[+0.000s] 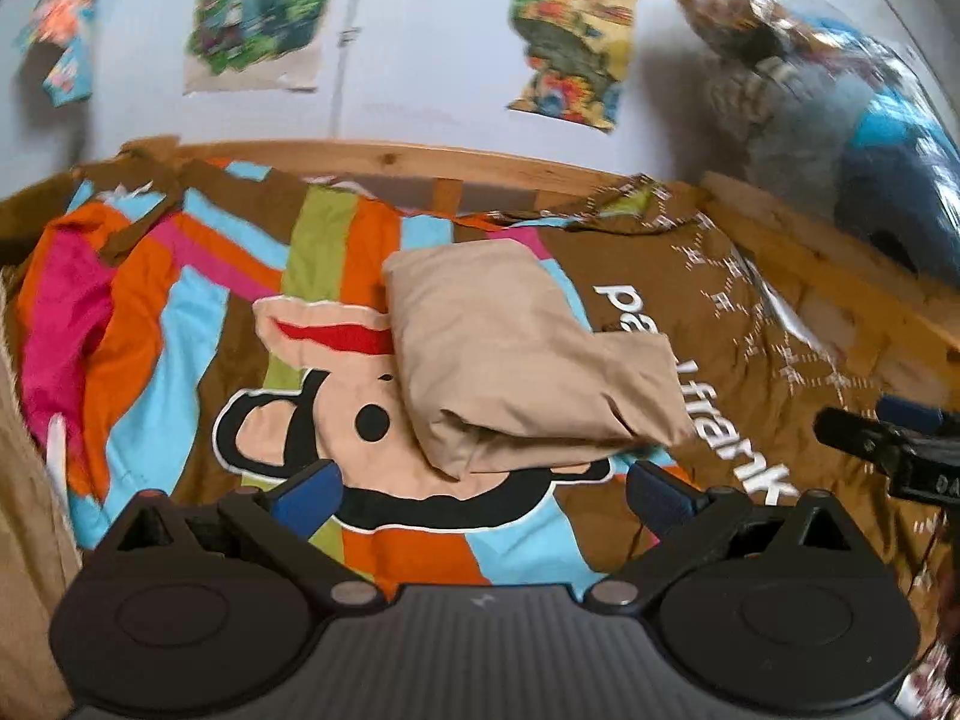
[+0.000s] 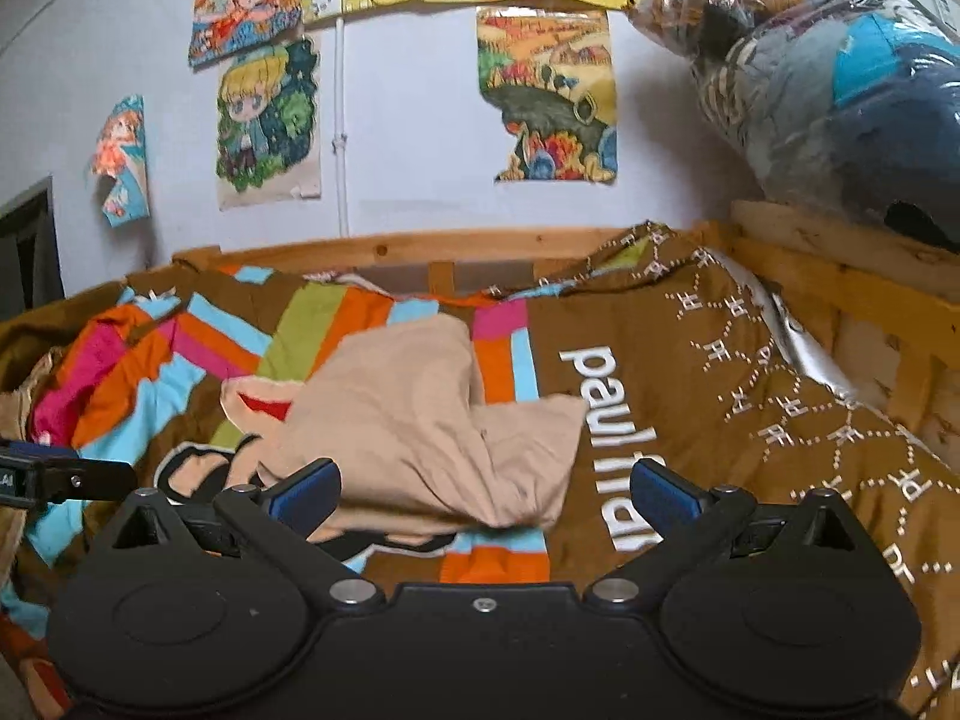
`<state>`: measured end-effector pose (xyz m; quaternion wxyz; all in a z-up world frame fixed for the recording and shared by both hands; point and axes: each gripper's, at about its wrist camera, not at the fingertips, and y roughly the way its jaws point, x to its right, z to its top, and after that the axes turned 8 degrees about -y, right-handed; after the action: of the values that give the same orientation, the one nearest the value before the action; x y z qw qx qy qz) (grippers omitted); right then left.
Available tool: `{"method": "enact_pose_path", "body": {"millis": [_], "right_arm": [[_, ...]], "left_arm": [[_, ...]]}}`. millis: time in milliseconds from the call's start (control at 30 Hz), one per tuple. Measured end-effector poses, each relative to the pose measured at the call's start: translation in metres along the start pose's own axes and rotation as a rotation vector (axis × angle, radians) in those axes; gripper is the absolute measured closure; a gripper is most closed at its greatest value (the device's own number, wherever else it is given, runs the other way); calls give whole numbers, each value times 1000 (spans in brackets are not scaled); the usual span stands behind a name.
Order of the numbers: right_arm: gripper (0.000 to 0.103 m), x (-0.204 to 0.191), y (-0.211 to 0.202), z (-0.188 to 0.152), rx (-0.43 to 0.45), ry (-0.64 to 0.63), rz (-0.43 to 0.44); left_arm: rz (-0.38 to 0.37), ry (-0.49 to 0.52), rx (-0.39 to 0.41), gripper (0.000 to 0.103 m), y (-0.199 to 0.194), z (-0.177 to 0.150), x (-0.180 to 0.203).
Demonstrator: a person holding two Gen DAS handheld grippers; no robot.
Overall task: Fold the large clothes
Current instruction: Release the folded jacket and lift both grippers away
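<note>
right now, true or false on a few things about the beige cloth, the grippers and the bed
1. The beige cloth lies folded on the bedspread. True.
2. The left gripper is shut on the cloth. False: its jaws stand open and hold nothing.
3. The right gripper is open and empty. True.
4. The cloth is bright blue. False: it is beige.
5. Posters hang on the wall behind the bed. True.
6. The bed frame is metal. False: it looks like wood.
</note>
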<state>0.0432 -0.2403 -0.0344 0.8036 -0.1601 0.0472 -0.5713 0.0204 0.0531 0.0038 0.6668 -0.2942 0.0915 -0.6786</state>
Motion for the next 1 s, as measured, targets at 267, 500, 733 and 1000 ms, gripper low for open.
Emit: {"method": "enact_pose_path", "body": {"millis": [267,500,733,1000], "right_arm": [[1,-1,7,-4,-36,17,-2],[1,2,7,-4,-39,31,-3],[1,2,6,-4,-40,36,0],[1,3,6,-4,-40,36,1]], "left_arm": [[20,3,-29,1,7,-4,-2],[26,4,-30,1,8,-4,-3],[28,5,-29,1,8,-3,-3],[29,4,-29,1,8,-4,-3]]}}
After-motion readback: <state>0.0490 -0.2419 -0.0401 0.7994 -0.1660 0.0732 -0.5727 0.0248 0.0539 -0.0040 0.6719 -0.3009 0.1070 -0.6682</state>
